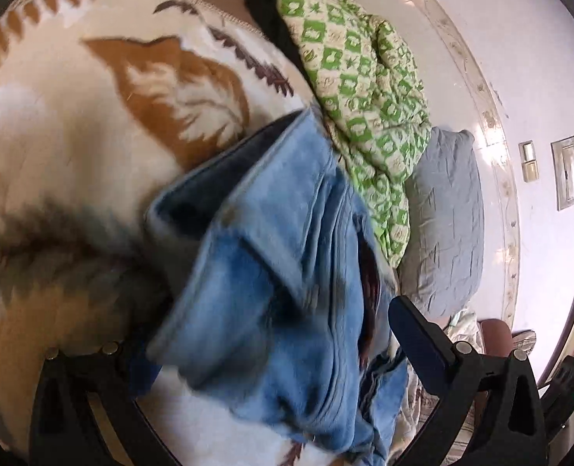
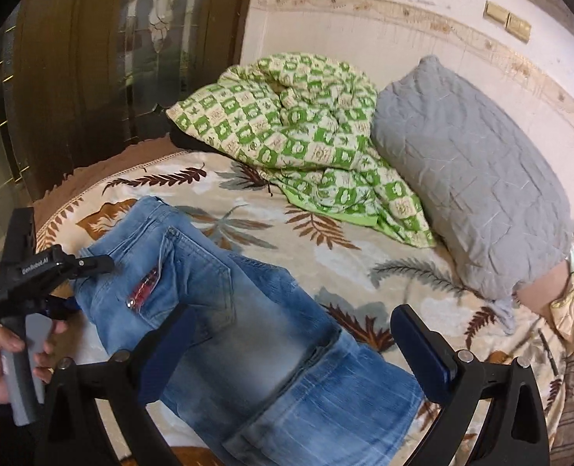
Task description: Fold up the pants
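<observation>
Light blue jeans (image 2: 248, 330) lie folded on a leaf-patterned blanket (image 2: 326, 233) on the bed. In the right wrist view my right gripper (image 2: 291, 345) is open, its fingers wide apart just above the jeans' lower part. My left gripper (image 2: 93, 268) shows at the left of that view, its fingers at the waistband edge. In the left wrist view the jeans (image 1: 271, 272) fill the space between the wide-apart fingers of the left gripper (image 1: 271, 334). The left finger is hidden under denim. The view is blurred.
A green-and-cream checked quilt (image 2: 298, 132) lies bunched at the back of the bed. A grey pillow (image 2: 469, 178) leans on the wall at the right. A brown curtain (image 2: 93, 58) hangs at the left. A person's arm (image 2: 543, 287) shows at the right edge.
</observation>
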Motion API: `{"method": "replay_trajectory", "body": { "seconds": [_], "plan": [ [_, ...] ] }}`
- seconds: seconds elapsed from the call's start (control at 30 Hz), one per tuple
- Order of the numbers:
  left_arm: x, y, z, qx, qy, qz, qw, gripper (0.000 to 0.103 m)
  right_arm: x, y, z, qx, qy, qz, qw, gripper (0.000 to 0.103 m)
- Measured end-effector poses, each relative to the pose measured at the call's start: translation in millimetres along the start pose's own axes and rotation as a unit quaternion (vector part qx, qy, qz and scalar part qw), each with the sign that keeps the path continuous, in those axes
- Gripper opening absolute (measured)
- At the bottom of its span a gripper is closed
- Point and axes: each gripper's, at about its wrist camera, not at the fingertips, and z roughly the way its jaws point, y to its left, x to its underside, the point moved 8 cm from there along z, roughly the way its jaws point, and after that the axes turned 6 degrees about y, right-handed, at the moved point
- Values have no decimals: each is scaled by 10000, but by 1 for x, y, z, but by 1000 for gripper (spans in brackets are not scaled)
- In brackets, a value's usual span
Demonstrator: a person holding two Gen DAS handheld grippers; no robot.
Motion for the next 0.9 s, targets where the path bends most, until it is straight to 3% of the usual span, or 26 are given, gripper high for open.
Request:
{"method": "replay_trajectory", "body": {
  "seconds": [0.03,0.07,0.1,0.17,0.3,0.43,0.6,0.77,0.8,0.83,0.9],
  "plan": [
    [-3,0,1,-69,-1,37,10000,92,-4,2,4,-73,85,15,9999,102],
    [-3,3,0,-324,4,131,9994,60,-8,4,6,-141,124,7,9998,102],
    [-2,10,-1,-638,10,271,9976,45,-16,8,8,-255,170,-8,9995,102],
    [4,19,-6,-448,-11,342,9984,35,-33,14,12,-459,228,-14,9987,102],
    [12,25,-10,-297,7,389,9988,32,-80,52,37,-1034,699,-172,9920,102],
    [12,26,-9,-257,-51,465,9986,32,-119,121,82,-1200,1414,-687,9802,102],
    [13,23,-9,-249,-148,569,9980,32,-124,201,152,-786,2290,-1417,9598,101],
    [14,25,-10,-189,-162,554,9982,33,-111,221,202,-132,2795,-1768,9436,100],
    [14,25,-11,-184,-173,550,9982,33,-107,221,210,-40,2881,-1827,9400,86],
    [14,25,-11,-186,-181,554,9981,33,-102,222,215,-70,2946,-1912,9363,53],
    [15,25,-12,-223,-215,598,9977,34,-97,221,219,-58,2996,-2038,9320,42]
  ]
}}
